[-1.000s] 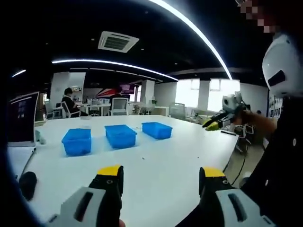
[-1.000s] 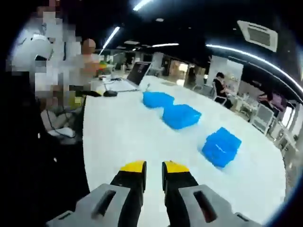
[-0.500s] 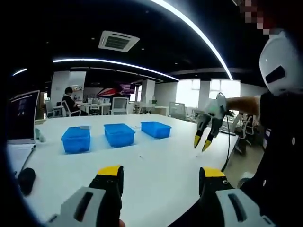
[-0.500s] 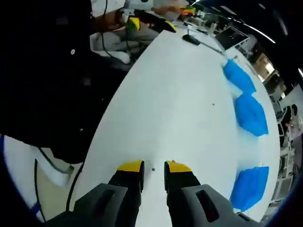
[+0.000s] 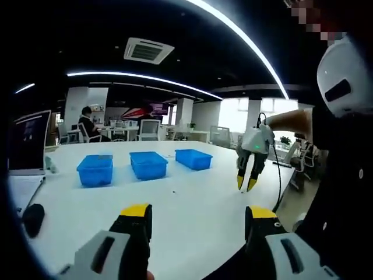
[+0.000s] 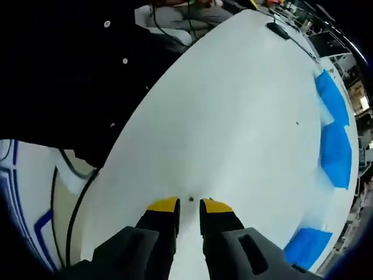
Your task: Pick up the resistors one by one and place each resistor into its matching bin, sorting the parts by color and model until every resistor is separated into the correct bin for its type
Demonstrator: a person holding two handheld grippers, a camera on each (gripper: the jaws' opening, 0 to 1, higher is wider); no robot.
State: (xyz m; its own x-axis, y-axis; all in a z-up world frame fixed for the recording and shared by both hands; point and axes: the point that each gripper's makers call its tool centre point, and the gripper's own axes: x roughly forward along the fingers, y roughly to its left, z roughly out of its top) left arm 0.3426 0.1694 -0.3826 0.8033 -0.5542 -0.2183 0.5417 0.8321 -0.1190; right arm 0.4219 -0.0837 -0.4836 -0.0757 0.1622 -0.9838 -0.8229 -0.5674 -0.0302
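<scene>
— Jaws first: how does the right gripper (image 6: 187, 206) stand?
— Its yellow tips sit a narrow gap apart, holding nothing, pointed down at the white worktop (image 6: 233, 116). A small dark resistor (image 6: 191, 199) lies on the surface just beyond the tips, in line with the gap.

— And the left gripper (image 5: 198, 213)?
— Jaws wide apart, empty, low over the worktop's near edge.

— Anything farther out?
— Another tiny dark speck (image 6: 296, 123), too small to identify, lies well out on the worktop. Beyond it three blue bins (image 5: 148, 165) stand in a row. In the left gripper view the right gripper hangs tips-down over the worktop's right side.
</scene>
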